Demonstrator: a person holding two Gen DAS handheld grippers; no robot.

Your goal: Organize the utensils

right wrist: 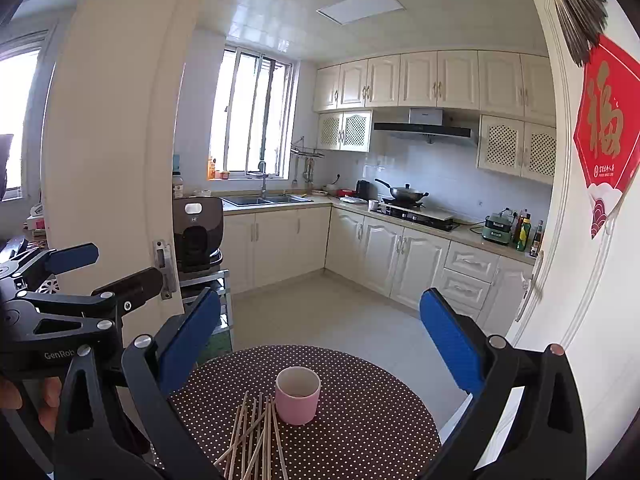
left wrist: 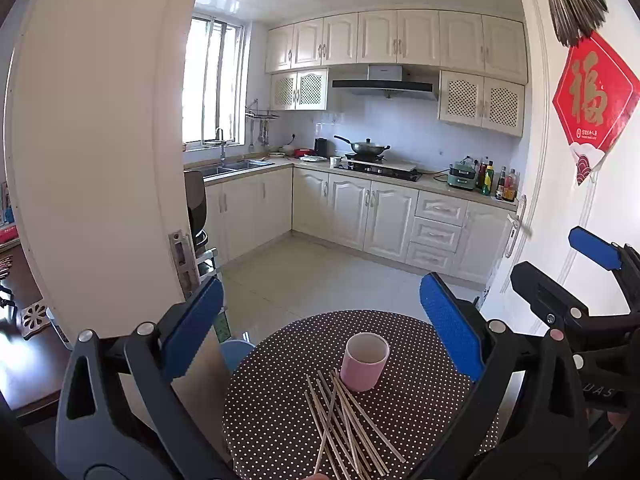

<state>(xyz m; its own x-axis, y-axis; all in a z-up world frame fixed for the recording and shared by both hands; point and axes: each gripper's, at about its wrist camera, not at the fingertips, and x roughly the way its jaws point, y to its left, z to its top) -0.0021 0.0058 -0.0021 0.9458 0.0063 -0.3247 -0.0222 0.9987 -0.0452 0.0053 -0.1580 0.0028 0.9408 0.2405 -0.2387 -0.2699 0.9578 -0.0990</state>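
A pink cup [left wrist: 365,365] stands upright on a small round table with a brown polka-dot cloth [left wrist: 420,408]. Several wooden chopsticks [left wrist: 344,424] lie in a loose crossed pile just in front of the cup. The left gripper [left wrist: 322,332] is open and empty, held above the table with cup and pile between its blue pads. The right gripper [right wrist: 320,336] is open and empty too, above the cup [right wrist: 298,395], with the chopsticks [right wrist: 256,436] to its lower left. Each gripper shows at the edge of the other's view: the right one [left wrist: 568,268] and the left one [right wrist: 100,272].
A cream door frame [left wrist: 100,160] stands at the left and a white door with a red decoration [left wrist: 592,96] at the right. Beyond is a kitchen with cabinets, sink [left wrist: 236,166] and wok on a stove [left wrist: 368,148]. A dark wooden table [left wrist: 24,352] lies at far left.
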